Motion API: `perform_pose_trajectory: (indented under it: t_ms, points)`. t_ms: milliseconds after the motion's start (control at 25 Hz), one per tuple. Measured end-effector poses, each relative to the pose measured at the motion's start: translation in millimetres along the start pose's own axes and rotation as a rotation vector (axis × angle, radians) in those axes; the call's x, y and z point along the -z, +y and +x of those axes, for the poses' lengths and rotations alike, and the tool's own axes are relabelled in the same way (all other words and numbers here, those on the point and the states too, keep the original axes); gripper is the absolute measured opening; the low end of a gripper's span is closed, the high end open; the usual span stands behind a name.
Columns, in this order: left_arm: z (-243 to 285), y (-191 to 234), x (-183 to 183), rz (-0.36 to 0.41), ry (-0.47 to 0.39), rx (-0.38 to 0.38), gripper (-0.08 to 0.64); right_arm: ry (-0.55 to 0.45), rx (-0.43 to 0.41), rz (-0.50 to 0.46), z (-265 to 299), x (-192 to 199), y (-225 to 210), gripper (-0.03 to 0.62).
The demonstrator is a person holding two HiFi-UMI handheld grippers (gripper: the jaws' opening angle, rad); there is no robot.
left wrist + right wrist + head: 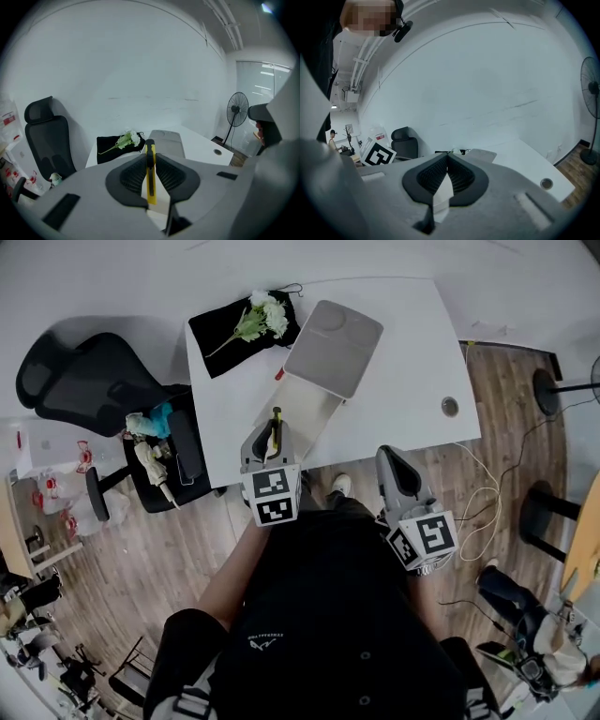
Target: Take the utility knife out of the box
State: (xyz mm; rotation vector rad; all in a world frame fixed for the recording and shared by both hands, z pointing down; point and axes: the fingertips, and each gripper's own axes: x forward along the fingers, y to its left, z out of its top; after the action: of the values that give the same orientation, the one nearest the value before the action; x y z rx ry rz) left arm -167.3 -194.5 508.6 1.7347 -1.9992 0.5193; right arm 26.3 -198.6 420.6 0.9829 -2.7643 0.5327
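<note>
My left gripper (273,425) is shut on a yellow and black utility knife (275,435), which it holds in the air above the near end of the open grey box (312,413). The box's lid (334,347) lies folded back on the white table (403,352). In the left gripper view the knife (150,180) stands edge-on between the dark pads (132,176) of the left gripper (150,157), with the box (166,140) beyond it. My right gripper (389,457) hovers off the table's front edge at the right. In its own view the right gripper (447,158) has its tips together and holds nothing.
A black cloth (220,329) with white flowers (265,315) lies at the table's far left corner. A black office chair (94,381) with clutter on its seat stands left of the table. A cable hole (450,407) marks the table's right side. Cables (483,502) lie on the wooden floor, and a fan base (547,390) stands at the right.
</note>
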Motion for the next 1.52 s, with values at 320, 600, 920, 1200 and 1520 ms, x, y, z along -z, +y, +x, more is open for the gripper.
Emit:
perform_pose_trajectory:
  t_ms: [320,600,920,1200,1520]
  points:
    - [-44,-11,-18,-0.022,-0.082,0.014,0.063,0.017,-0.097,-0.027,5,2,7,0.005]
    - [-80,-30,-20,-0.044,-0.15,0.074,0.063,0.034,-0.162,-0.052,0,5,16,0.005]
    - [-105,-53,-4,-0.065,-0.188,0.144,0.063,0.049,-0.206,-0.079,-13,11,25,0.005]
    - [-116,-70,11,-0.093,-0.196,0.173,0.063,0.064,-0.205,-0.093,-31,21,24,0.005]
    - [-119,-85,14,-0.101,-0.209,0.183,0.063,0.056,-0.193,-0.101,-47,25,15,0.005]
